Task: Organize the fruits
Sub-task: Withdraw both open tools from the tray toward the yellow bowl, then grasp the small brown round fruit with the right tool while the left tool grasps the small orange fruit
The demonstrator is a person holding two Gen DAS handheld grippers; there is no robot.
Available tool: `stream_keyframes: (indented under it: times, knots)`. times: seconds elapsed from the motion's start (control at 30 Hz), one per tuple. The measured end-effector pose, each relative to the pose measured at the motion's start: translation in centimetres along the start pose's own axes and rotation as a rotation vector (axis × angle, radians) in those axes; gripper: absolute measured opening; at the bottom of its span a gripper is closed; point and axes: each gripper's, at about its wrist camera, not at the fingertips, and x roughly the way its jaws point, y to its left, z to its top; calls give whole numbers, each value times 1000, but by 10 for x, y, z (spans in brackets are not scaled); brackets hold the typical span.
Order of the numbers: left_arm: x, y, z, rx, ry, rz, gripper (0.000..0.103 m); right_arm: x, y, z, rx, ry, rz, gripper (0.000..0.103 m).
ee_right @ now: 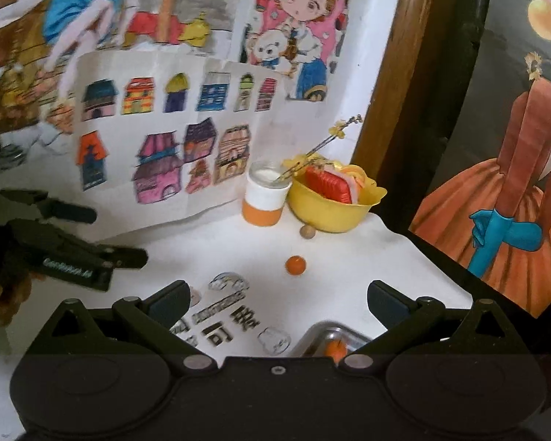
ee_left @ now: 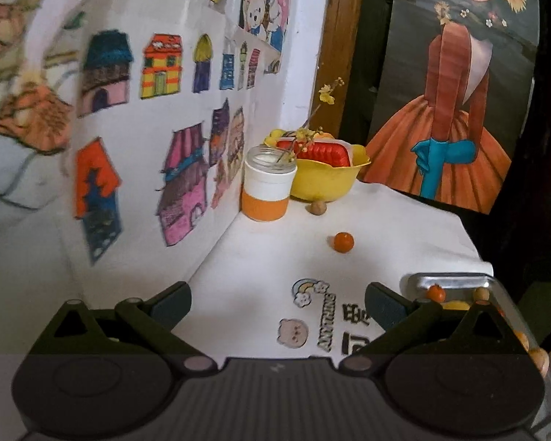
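A small orange fruit [ee_left: 344, 242] [ee_right: 295, 265] lies loose on the white tabletop, and a brownish round fruit [ee_left: 318, 208] [ee_right: 307, 232] rests just in front of the yellow bowl [ee_left: 325, 183] [ee_right: 327, 213]. The bowl holds a red ridged item and yellow pieces. A metal tray [ee_left: 455, 281] [ee_right: 325, 330] at the near right holds several small orange and yellow fruits. My left gripper [ee_left: 278, 303] hangs open over the stickers, empty; it also shows at the left in the right wrist view [ee_right: 121, 237]. My right gripper [ee_right: 278, 303] stands open above the tray's near edge, holding nothing.
An orange-and-white jar [ee_left: 266, 187] [ee_right: 265, 198] with yellow flower stems stands beside the bowl against the wall. Drawings of houses cover the wall [ee_left: 147, 128]. A painted panel [ee_left: 448, 117] leans at the back right. The table edge [ee_left: 470, 235] drops off at right.
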Motion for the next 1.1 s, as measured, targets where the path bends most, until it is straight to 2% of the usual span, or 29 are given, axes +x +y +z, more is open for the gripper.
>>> stream_keyframes:
  times: [0.2, 0.33, 0.6, 0.73, 0.9, 1.1]
  knots:
    - [30, -16, 4, 53, 15, -19, 102, 29, -38, 17, 109, 2, 29, 102]
    - [32, -26, 6, 49, 23, -45, 102, 23, -54, 27, 164, -16, 17, 102]
    - [-9, -40, 7, 59, -31, -55, 102, -36, -47, 27, 201, -53, -8, 102]
    - [-43, -47, 4, 69, -54, -52, 102, -62, -37, 19, 213, -37, -12, 102]
    - [-78, -55, -1, 110, -92, -44, 103, -94, -18, 19, 155, -38, -9, 102]
    - [-75, -53, 1, 129, -94, -33, 103, -93, -25, 37, 166, -24, 2, 102]
